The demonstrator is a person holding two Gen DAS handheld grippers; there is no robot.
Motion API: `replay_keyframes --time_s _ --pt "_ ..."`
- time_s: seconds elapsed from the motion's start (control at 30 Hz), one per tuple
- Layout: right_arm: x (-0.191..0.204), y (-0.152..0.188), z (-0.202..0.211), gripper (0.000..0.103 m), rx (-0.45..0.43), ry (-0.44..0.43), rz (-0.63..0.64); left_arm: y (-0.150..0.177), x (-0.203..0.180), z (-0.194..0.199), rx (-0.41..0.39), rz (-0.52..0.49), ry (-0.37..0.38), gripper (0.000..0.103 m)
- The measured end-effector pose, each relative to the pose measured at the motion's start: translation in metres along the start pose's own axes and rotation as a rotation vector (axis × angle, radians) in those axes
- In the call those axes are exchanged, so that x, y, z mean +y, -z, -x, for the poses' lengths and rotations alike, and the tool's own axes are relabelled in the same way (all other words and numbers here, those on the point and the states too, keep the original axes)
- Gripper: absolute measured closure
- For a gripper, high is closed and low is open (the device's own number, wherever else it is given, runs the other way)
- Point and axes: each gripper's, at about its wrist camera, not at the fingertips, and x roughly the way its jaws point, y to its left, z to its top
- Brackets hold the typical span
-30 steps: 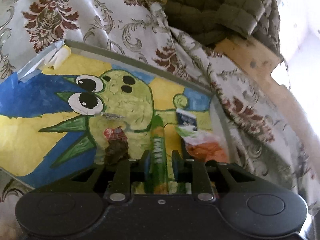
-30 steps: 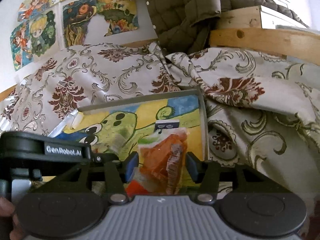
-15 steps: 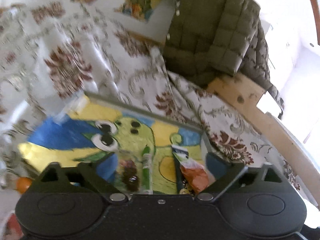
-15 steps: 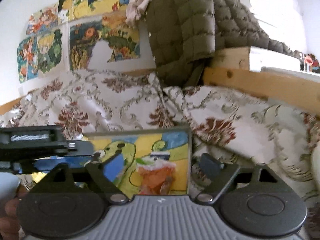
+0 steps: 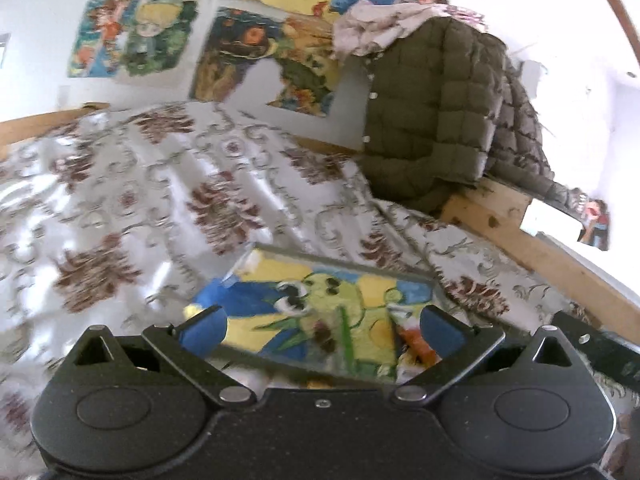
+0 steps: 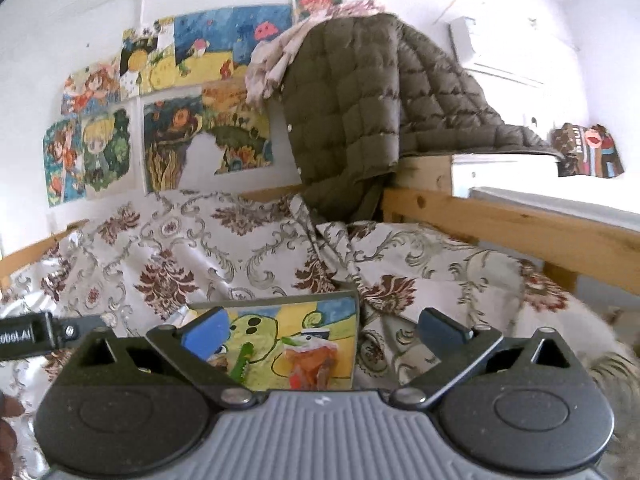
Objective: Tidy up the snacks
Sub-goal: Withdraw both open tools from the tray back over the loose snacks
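- Your left gripper (image 5: 322,328) has its jaws spread wide with nothing between the blue pads; the painted board shows through the gap, well beyond the tips.
- Your right gripper (image 6: 320,330) is likewise released, jaws wide, nothing gripped.
- In the right wrist view the left tool's black arm juts in at the left edge, just beside your right gripper, so room on that side is tight.
- The painted board (image 6: 328,312), yellow and blue with a green cartoon creature, lies flat on the patterned bedspread (image 6: 192,248). Its right edge runs close beside a raised fold of the cloth; its far edge sits against rumpled fabric.
- To the right a wooden bed rail (image 6: 520,224) crosses the view, with a quilted olive jacket (image 6: 360,112) draped over its corner post. That side is closed off; the bedspread to the left of the board lies open and broad.
- On the board the snacks lie side by side: an orange snack packet (image 6: 314,364) nearest the right edge, a green stick-shaped snack (image 6: 243,360) just left of it.
- In the left wrist view a small dark, reddish wrapper (image 5: 326,340) lies left of the green stick; it is too blurred to tell more.
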Motion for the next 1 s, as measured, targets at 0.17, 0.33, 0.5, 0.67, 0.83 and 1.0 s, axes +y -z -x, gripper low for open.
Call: replay_keyframes --time_s 0.17,0.33,0.5,0.67,0.83,1.0 --pt "0.002 0.011 0.043 0.000 -0.014 -0.026 -0.019 0.022 0.013 0.046 0.036 0.005 -0.071 0.001" --pt "0.012 0.019 0.074 0.000 -0.026 -0.031 0.021 0.045 0.029 0.082 0.041 0.026 -0.110 0.001" --pt "0.016 0.028 0.099 0.000 -0.039 -0.022 0.011 0.055 0.038 0.104 0.041 0.043 -0.153 0.001" --pt "0.023 0.046 0.114 0.000 -0.011 -0.027 0.048 0.054 0.032 0.121 -0.003 -0.009 -0.125 0.001" --pt "0.032 0.056 0.129 0.000 -0.005 -0.047 0.076 0.060 0.022 0.128 -0.003 -0.095 -0.099 0.001" --pt "0.035 0.061 0.138 0.000 0.010 -0.045 0.073 0.067 0.019 0.134 0.009 -0.112 -0.096 0.001"
